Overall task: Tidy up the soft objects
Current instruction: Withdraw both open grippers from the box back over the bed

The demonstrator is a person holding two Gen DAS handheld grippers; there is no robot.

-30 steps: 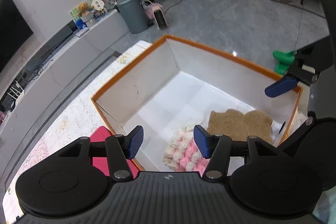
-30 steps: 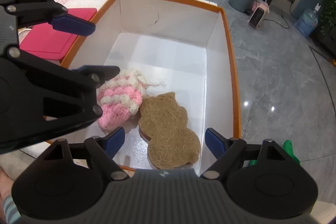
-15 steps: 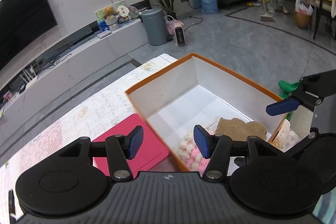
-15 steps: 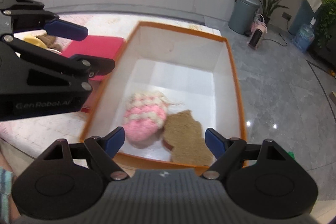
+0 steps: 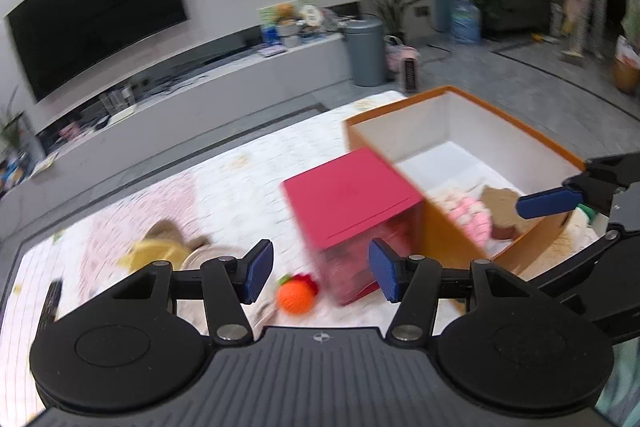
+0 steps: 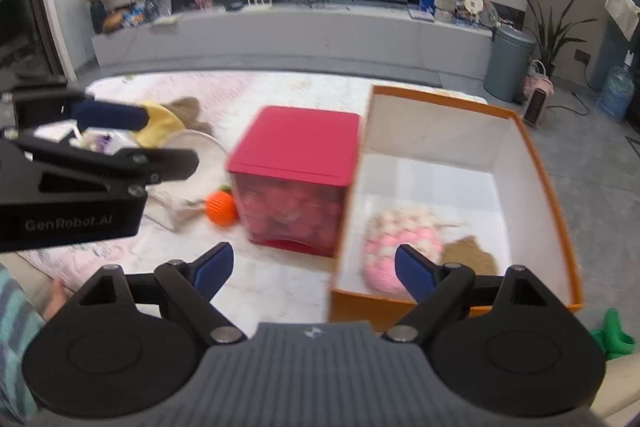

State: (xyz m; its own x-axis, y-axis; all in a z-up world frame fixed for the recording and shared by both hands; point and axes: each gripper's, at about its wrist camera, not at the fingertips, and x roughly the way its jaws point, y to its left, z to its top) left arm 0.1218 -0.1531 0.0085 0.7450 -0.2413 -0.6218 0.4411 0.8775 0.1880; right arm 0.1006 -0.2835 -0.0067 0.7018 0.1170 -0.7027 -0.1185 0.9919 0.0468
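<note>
Inside the orange box (image 6: 536,163) lie a pink knitted toy (image 6: 400,243) and a brown pad (image 6: 472,259). Left of the box, the orange ball (image 6: 221,207) and yellow toy (image 5: 154,253) wait. The left gripper (image 5: 320,269) and right gripper (image 6: 316,263) are both wide open, holding nothing.

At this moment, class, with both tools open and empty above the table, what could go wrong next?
1. The orange ball sits close against the red box; a reaching left tool might clip the box.
2. Being round, the ball could roll away if nudged.
3. Both views are blurred, so aiming may be poor.
</note>
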